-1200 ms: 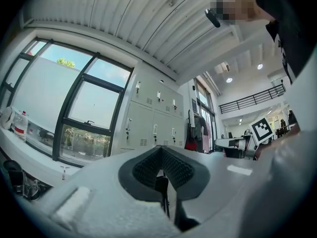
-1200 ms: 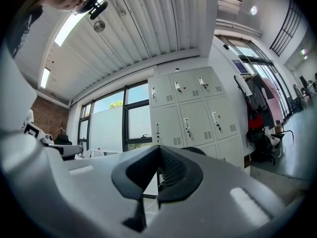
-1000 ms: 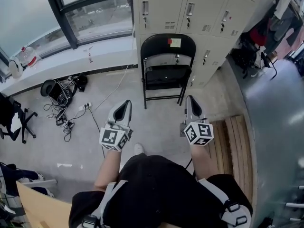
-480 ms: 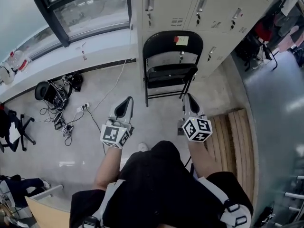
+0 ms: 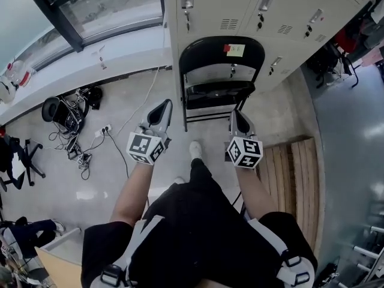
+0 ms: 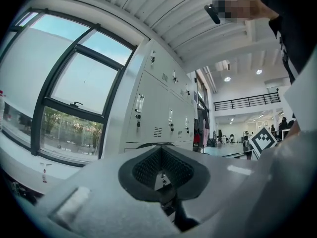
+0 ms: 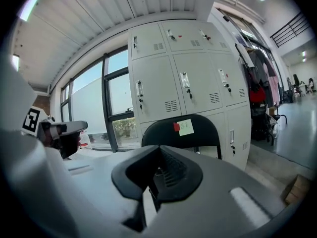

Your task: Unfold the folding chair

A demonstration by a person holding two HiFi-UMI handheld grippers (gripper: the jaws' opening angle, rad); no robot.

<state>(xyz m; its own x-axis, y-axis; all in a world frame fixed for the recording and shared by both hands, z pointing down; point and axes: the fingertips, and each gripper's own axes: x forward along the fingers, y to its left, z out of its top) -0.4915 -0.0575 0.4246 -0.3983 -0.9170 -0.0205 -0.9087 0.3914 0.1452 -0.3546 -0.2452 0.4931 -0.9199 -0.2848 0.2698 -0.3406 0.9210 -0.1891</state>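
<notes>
Grippers nearest: the left gripper (image 5: 162, 110) and right gripper (image 5: 238, 120) both point ahead, jaws pressed together on nothing. Just beyond and between the 2 stands the black folding chair (image 5: 219, 71), upright against the lockers (image 5: 240, 5). The right gripper looks nearer to it.

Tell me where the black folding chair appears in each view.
Head view: folding chair at top centre, against the lockers.
Left gripper view: centre, almost wholly hidden behind the left gripper.
Right gripper view: centre, backrest just above the jaws.
Shared landmark: the grey lockers behind it, in all three.
</notes>
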